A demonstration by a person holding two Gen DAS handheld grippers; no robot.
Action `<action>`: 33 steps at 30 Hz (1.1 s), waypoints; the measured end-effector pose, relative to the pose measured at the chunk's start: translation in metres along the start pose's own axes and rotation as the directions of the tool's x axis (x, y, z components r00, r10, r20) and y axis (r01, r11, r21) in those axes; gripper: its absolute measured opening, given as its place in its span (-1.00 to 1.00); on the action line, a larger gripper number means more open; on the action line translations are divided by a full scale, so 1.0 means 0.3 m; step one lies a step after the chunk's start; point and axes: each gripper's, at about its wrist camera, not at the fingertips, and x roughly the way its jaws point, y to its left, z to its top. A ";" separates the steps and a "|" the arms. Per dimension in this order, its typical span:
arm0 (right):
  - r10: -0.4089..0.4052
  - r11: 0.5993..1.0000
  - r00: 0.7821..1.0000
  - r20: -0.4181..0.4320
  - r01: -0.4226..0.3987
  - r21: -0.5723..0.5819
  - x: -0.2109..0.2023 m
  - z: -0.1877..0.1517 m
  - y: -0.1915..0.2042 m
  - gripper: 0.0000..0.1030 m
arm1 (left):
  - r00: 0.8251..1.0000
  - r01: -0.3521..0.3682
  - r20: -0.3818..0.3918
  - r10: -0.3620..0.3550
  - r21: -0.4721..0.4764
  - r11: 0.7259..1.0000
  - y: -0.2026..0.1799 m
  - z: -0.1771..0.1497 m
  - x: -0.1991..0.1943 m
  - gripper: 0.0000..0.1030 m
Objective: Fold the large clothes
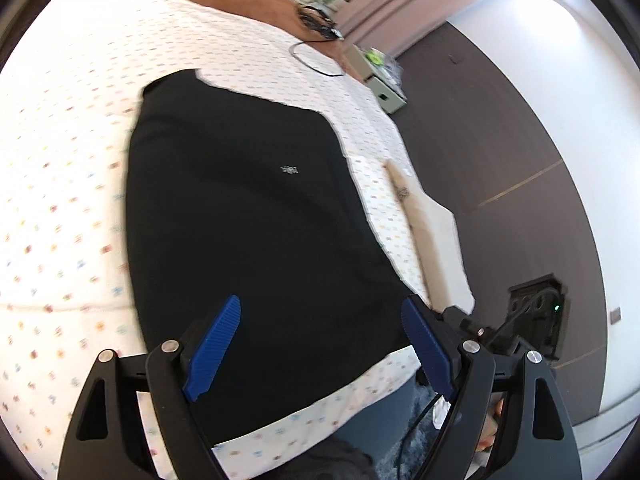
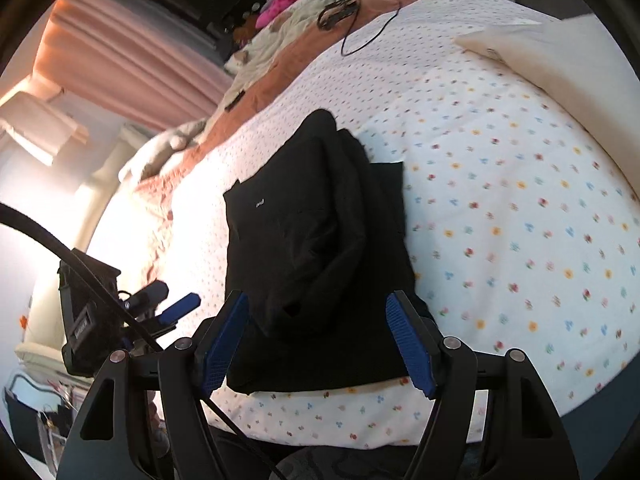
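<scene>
A black garment (image 1: 248,208) lies folded on the flowered bed sheet (image 1: 60,200), with a small white logo (image 1: 290,169) on its top face. In the right wrist view the garment (image 2: 312,240) shows a bunched fold lying along its middle. My left gripper (image 1: 320,302) hovers open over the garment's near end, with nothing between its blue pads. My right gripper (image 2: 317,296) is open too, above the near edge of the garment and not pressing on it. One blue finger of the left gripper (image 2: 180,306) shows at the left of the right wrist view.
A cream pillow (image 2: 560,60) lies on the bed to the right of the garment. An orange blanket (image 2: 280,76), a black cable (image 2: 360,36) and a heap of clothes (image 2: 288,0) are at the far end. Dark floor (image 1: 480,140), a white box (image 1: 380,80) and pink curtains (image 2: 132,60) border the bed.
</scene>
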 end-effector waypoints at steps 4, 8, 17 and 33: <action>-0.051 0.998 0.998 -0.033 0.050 -0.039 0.068 0.008 0.038 0.35 | 0.999 -0.045 0.015 0.045 -0.020 0.999 0.074 -0.026 -0.024 0.62; -0.080 0.995 0.996 -0.041 0.078 -0.055 0.102 0.016 0.052 -0.47 | 0.998 -0.065 0.016 0.065 -0.039 0.997 0.125 -0.052 -0.020 0.62; -0.118 0.989 0.990 -0.078 0.110 -0.101 0.122 0.046 0.091 -0.52 | 0.997 -0.071 0.004 0.071 -0.061 0.996 0.191 -0.082 -0.012 0.62; -0.014 0.996 0.999 -0.044 0.010 -0.090 0.045 -0.065 -0.013 -0.83 | 0.994 -0.105 -0.043 0.103 -0.045 0.993 0.220 -0.127 0.028 0.62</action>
